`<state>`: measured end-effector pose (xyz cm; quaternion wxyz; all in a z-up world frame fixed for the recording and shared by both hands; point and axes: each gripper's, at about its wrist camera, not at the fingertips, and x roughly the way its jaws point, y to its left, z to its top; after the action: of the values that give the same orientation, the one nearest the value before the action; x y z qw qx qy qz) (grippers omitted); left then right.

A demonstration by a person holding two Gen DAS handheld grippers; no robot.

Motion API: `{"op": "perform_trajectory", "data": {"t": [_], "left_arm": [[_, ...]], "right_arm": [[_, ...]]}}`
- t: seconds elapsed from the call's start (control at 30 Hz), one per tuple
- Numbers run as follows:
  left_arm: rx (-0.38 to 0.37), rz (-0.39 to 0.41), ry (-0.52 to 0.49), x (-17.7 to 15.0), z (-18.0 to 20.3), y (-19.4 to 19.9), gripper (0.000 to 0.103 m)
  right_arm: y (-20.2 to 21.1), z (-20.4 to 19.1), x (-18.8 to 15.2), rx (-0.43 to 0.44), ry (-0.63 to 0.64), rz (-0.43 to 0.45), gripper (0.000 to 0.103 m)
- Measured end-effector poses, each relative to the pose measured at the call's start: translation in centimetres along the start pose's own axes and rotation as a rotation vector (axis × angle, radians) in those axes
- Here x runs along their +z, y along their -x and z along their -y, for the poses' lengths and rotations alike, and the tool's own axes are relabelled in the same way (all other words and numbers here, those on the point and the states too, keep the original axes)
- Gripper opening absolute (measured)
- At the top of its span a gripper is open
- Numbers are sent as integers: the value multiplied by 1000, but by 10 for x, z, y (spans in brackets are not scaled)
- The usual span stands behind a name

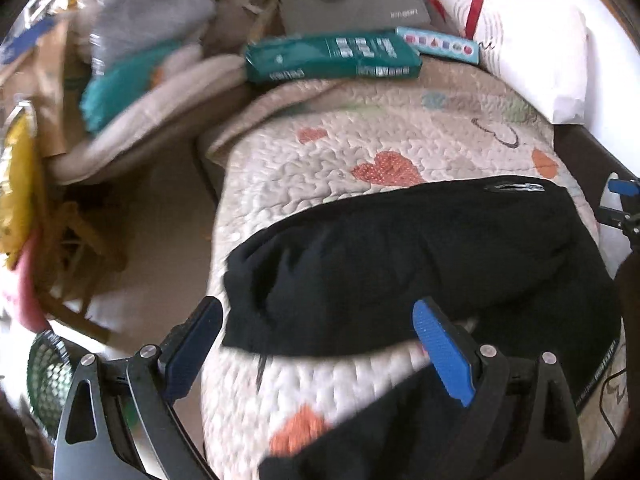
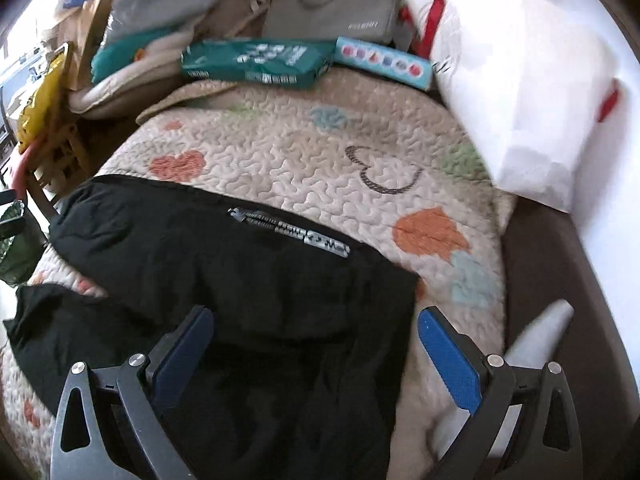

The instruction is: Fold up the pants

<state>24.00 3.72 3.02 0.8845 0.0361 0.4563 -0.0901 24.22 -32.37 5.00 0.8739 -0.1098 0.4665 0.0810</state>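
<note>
Lying across a quilted bedspread [image 2: 280, 152], black pants [image 2: 224, 280] are folded over, with both grippers above them, empty.

The left gripper [image 1: 316, 344] has its jaws wide apart and nothing between the blue pads; it hangs over the near edge of the pants, close to the left side of the bed. The right gripper [image 2: 316, 344] is also spread wide and holds nothing; black cloth lies under its left finger, bare quilt under the right one. A zipper [image 2: 288, 232] shows on the upper fold of the pants. At the far end of the bed are a green box [image 2: 256, 64], a light blue box [image 2: 384, 60], a grey case [image 2: 332, 4] and a white pillow [image 2: 520, 80]. Both pictures are a little blurred.
</note>
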Motion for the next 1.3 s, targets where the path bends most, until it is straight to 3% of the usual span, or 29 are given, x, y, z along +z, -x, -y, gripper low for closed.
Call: {"op": "perform_trajectory", "data": {"t": [0.23, 0.4, 0.53, 0.6, 0.63, 0.7, 0.73, 0.77, 0.8, 0.9, 0.93, 1.0, 1.3], "left_arm": [[-87, -67, 38, 48, -18, -85, 96], [-89, -115, -52, 67, -18, -131, 96], [-108, -181, -142, 68, -11, -154, 96], [-122, -175, -163, 70, -9, -154, 96], [-130, -183, -162, 70, -10, -154, 95], [-145, -180, -175, 69, -9, -149, 80], [-157, -167, -189, 69, -8, -145, 49], [-163, -155, -200, 68, -7, -138, 10], [-198, -170, -197, 67, -5, -135, 5], [-117, -148, -261, 62, 9, -126, 5], [-99, -142, -268, 62, 12, -124, 5], [-68, -117, -269, 62, 16, -113, 5], [-5, 1, -267, 56, 31, -49, 5]], "right_arm": [[-78, 19, 52, 129, -60, -41, 103], [-126, 29, 74, 222, -96, -80, 102], [-156, 30, 80, 291, -83, -131, 102], [-165, 27, 78, 328, -66, -161, 103], [-165, 25, 77, 327, -40, -152, 103], [-163, 21, 75, 339, -3, -154, 100], [-160, 17, 73, 351, 14, -157, 97], [-158, 15, 71, 359, 28, -156, 81], [-155, 12, 69, 364, 47, -154, 61], [-148, 11, 65, 329, 62, -154, 33], [-143, 14, 65, 333, 42, -148, 30], [-134, 19, 65, 332, 18, -132, 10], [-81, 3, 45, 292, 37, -103, 4]]}}
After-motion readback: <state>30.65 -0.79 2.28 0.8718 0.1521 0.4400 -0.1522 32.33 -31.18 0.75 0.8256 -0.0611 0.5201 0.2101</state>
